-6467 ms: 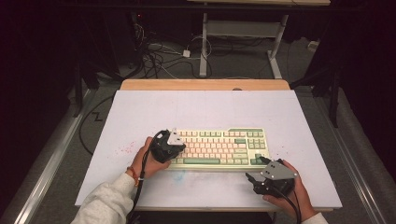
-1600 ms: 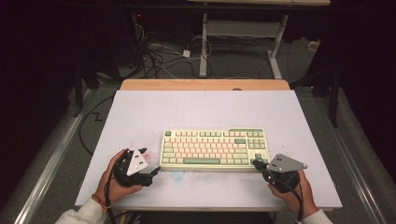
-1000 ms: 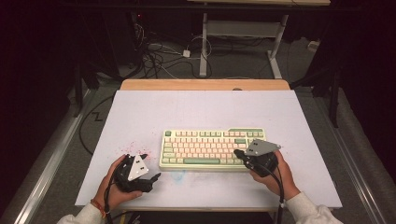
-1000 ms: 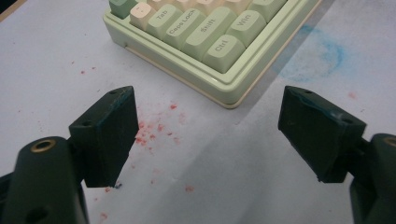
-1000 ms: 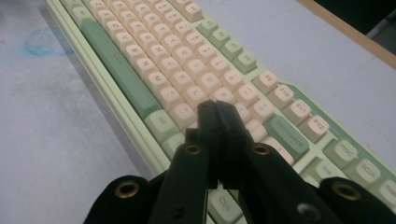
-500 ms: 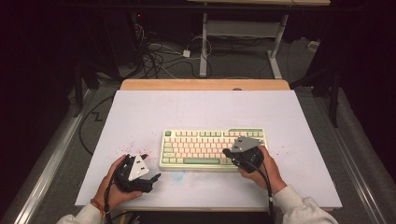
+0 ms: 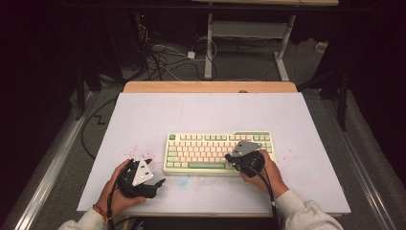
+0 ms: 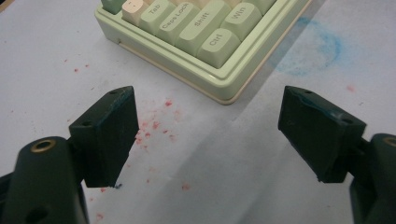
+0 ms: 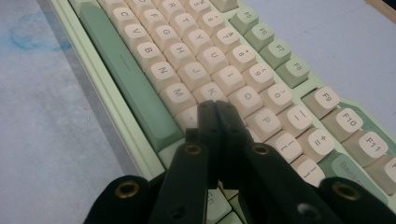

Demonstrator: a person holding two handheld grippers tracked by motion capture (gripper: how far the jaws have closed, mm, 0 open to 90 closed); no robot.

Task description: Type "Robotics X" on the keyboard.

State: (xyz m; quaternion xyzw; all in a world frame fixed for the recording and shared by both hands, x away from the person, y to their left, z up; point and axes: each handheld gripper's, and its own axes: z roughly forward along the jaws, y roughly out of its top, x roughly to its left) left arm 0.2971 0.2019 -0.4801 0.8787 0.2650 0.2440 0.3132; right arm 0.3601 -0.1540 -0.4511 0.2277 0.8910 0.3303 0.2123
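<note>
A green and cream keyboard [image 7: 218, 152] lies on the white table top [image 7: 210, 115], with its front left corner [image 8: 224, 88] close ahead in the left gripper view. My left gripper [image 7: 155, 183] rests on the table left of the keyboard, held in a hand, its jaws wide open around nothing [image 8: 208, 135]. My right gripper [image 7: 230, 157] is over the keyboard's right half, jaws pressed together with nothing between them. In the right gripper view its tips [image 9: 215, 106] sit just above the cream keys [image 9: 201, 70], near K and L.
Red specks [image 7: 131, 152] and a faint blue smudge [image 7: 182, 181] mark the table beside and in front of the keyboard. A wooden strip [image 7: 210, 87] runs along the table's far edge. Cables [image 7: 163, 57] and a desk frame [image 7: 249, 33] lie on the floor behind.
My right gripper has moved left from the table's right side onto the keyboard's right half. My left gripper came off the keyboard's left end and now rests still on the table.
</note>
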